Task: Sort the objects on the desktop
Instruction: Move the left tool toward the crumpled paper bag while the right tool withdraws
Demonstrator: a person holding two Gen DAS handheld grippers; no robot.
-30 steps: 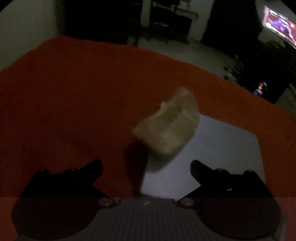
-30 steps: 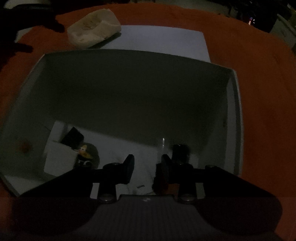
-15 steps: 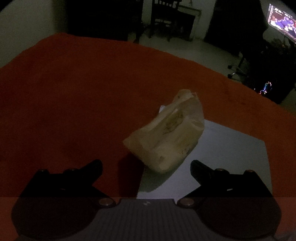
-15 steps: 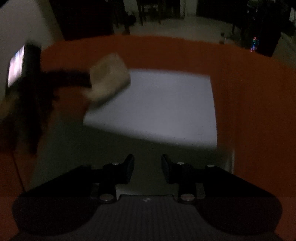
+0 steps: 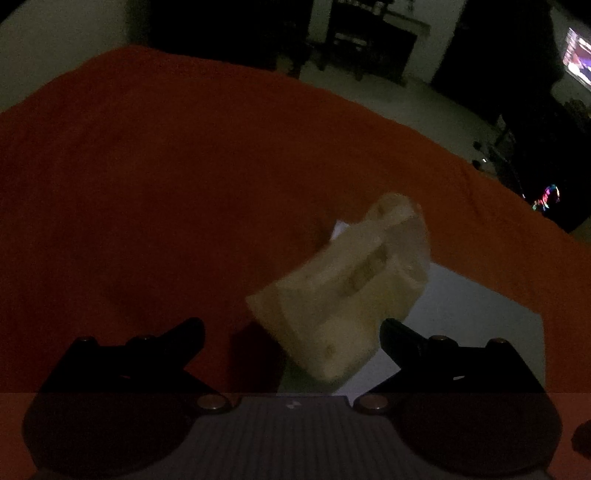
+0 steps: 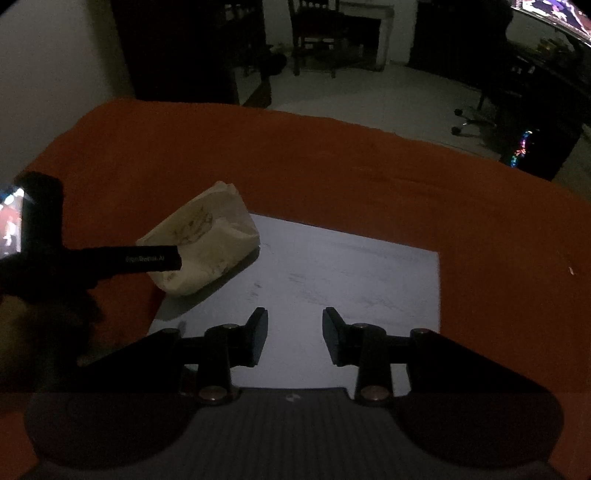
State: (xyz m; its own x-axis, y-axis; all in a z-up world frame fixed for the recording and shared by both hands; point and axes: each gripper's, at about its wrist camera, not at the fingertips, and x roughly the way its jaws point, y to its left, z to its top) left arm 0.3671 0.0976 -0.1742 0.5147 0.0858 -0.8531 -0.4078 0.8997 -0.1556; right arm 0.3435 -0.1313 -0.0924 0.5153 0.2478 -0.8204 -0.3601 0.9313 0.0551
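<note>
A crumpled beige paper packet lies on the orange cloth, partly over the near-left corner of a white sheet. My left gripper is open wide just short of the packet, which sits ahead between the two fingers and nearer the right one. In the right wrist view the packet shows with one black finger of the left gripper reaching across its near side. My right gripper hangs above the white sheet, jaws apart with nothing between them.
The orange cloth covers the whole table, and its far edge drops to a pale floor. A lit screen rides on the left gripper's body. Dark chairs and a glowing device stand beyond the table.
My right gripper rose and drew back from the grey box, which has left its view; it now looks over the white sheet. The left gripper moved closer to the packet.
</note>
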